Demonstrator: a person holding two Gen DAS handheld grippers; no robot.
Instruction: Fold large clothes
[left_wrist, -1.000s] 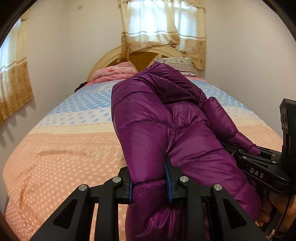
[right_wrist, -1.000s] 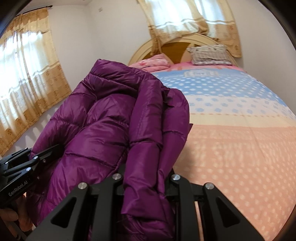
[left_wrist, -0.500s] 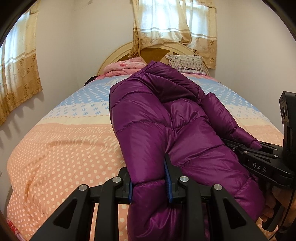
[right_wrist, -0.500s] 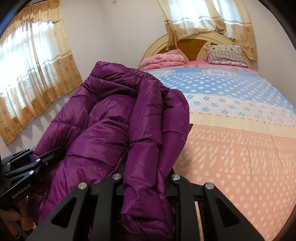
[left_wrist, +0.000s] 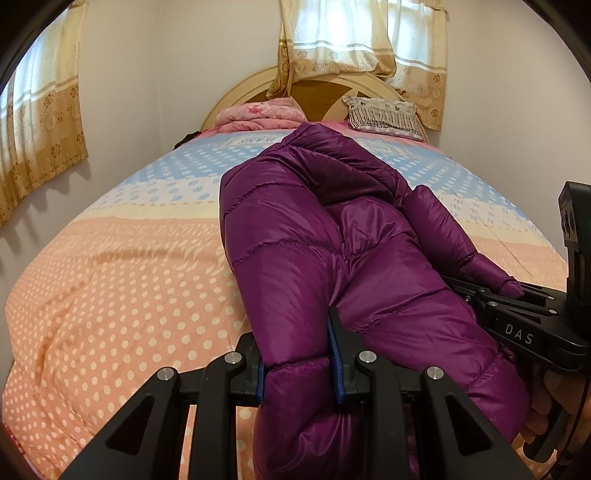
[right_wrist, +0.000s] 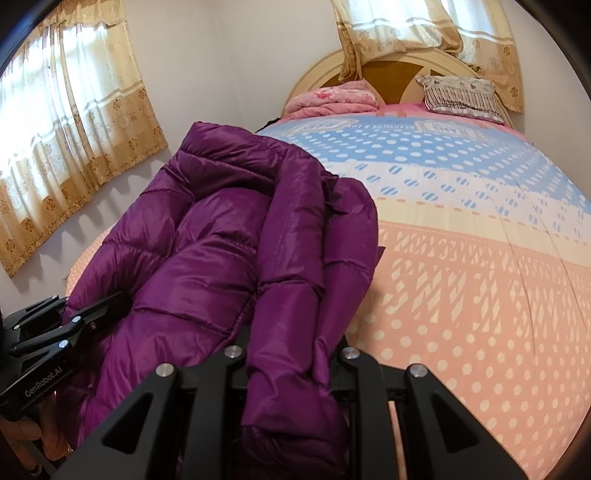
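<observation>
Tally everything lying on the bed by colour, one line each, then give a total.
Purple: 1, the puffer jacket, gripped by the left gripper and the right gripper
Pink: 1, the folded blanket by the headboard
Grey patterned: 1, the pillow
Total: 3

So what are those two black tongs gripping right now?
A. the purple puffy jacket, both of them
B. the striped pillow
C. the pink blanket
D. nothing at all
A: the left tongs and right tongs each pinch a fold of the purple jacket above the bed.
</observation>
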